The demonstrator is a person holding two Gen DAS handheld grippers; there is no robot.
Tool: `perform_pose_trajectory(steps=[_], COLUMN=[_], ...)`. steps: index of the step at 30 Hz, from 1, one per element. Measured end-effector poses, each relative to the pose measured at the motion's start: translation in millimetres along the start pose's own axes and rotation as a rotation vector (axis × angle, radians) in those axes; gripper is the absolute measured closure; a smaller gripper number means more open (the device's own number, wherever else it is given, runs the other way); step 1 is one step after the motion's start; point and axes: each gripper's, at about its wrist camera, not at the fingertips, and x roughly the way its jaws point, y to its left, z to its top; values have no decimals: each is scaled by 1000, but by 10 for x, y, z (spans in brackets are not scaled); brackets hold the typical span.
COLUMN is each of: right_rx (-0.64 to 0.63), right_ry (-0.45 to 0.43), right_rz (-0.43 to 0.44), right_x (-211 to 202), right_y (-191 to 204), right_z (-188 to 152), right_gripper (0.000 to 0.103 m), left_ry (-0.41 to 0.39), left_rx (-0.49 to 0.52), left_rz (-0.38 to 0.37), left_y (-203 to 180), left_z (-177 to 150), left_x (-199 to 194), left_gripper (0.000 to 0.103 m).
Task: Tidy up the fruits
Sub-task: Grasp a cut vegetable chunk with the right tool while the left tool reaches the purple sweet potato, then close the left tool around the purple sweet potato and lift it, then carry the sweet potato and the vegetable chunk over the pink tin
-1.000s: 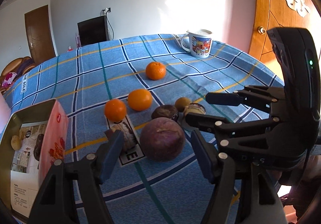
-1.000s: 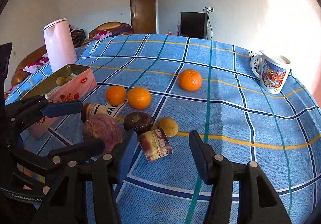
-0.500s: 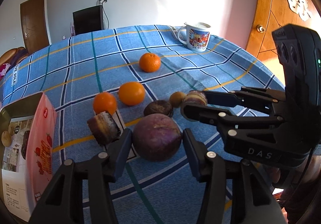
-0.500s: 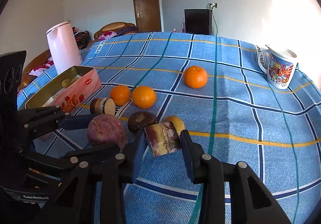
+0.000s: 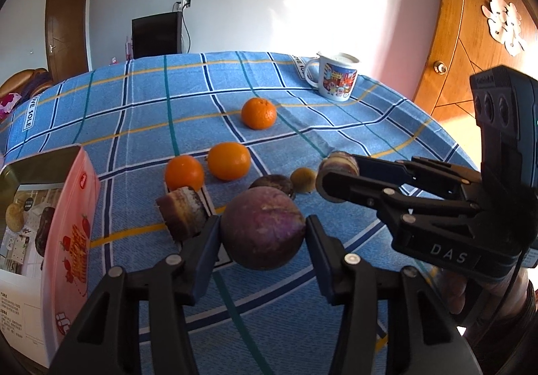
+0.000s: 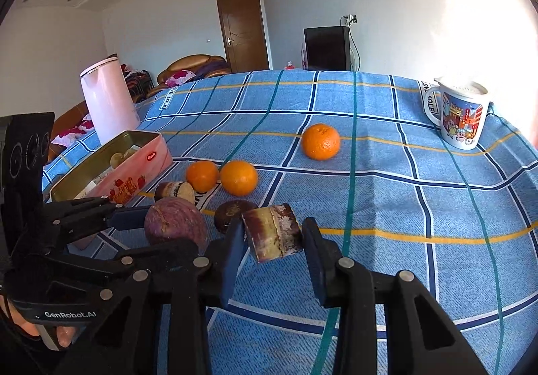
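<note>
The round bench under a blue checked cloth (image 5: 141,112) carries everything. At its 9 o'clock edge in the left wrist view stands the open pink rectangular tin (image 5: 72,233), with small items inside; in the right wrist view a pale pink kettle (image 6: 107,99) stands behind that tin, and a white printed mug (image 6: 460,116) sits at 2 o'clock. The left gripper (image 5: 262,233) has its jaws closing on the large round purple fruit (image 5: 264,228), which sits squarely between the two pads, both pads at its sides. The right gripper (image 6: 272,237) has narrow jaws clamped on the brown-and-cream layered cut chunk (image 6: 272,232), held tilted between the pads. In the left wrist view, three round oranges lie past the purple fruit: one alone at 12 o'clock (image 5: 259,112), two side by side nearer (image 5: 228,161) (image 5: 184,172). A second layered chunk (image 5: 183,215) rests just at 10 o'clock of the purple fruit, a dark round fruit (image 5: 274,183) just behind it, and a small yellowish fruit (image 5: 302,180) beside that.
</note>
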Motion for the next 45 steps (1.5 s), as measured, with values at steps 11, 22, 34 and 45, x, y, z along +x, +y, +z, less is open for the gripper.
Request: perform_pose_trajectory(steps=[11,22,34,45], right_rx=[-14,-26,-30,-30], right_ry=[-77,-125,-169,-199], right_rz=[4,-5,-4,-2], right_x=[-132,-220,-306,-351], right_y=[26,51,60,57], right_z=[-20,-39,-69,-83], right_gripper=[65,65,65,65], left_ry=[-93,-153,-196,-239], left_rx=[46,46,68,86], left_rz=[54,80,99,122], left_y=[-95,-94,-137,-174], left_z=[-24,-46,-66,-62], left_x=[-169,-272,-347,-421], left_gripper=[51,51,51,51])
